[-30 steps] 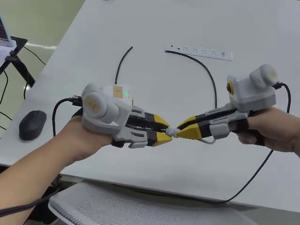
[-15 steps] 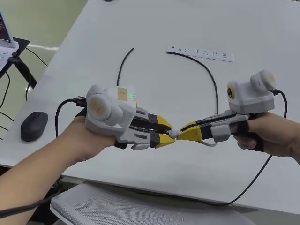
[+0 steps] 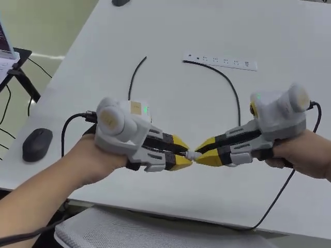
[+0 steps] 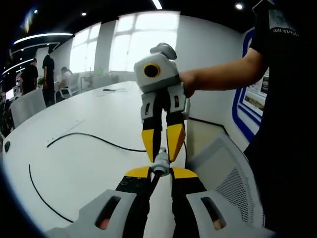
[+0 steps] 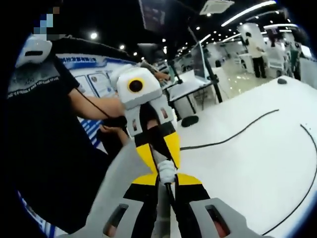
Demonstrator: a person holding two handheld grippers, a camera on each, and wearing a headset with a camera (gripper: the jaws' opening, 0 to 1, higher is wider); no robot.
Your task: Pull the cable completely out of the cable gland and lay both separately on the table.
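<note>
Two handheld grippers meet tip to tip above the near edge of the broad white counter (image 3: 170, 98), each held in one of the person's hands. The left gripper (image 3: 183, 153), a grey body with yellow-tipped black jaws, comes in from the left, and the matching right gripper (image 3: 200, 154) comes in from the right. Between the tips sits the small white cable gland (image 3: 192, 154), lifted clear of the counter. The left jaws are clenched on one end of it and the right jaws are clenched on the other end, so the gland bridges the narrow gap between the yellow tips. In the right gripper view the gland (image 5: 167, 173) rests just ahead of that gripper's own jaws, and a thin dark cable (image 5: 171, 192) runs back from it between them. How far the cable sits inside the gland cannot be told. Farther back on the counter lies a long white power strip (image 3: 220, 60), its black cord (image 3: 231, 85) curving towards the right gripper. A loose thin black wire (image 3: 135, 72) lies well to the left of the strip. A dark computer mouse (image 3: 37, 143) rests near the counter's left edge, and a grey mesh chair seat (image 3: 103, 227) shows below the near edge
</note>
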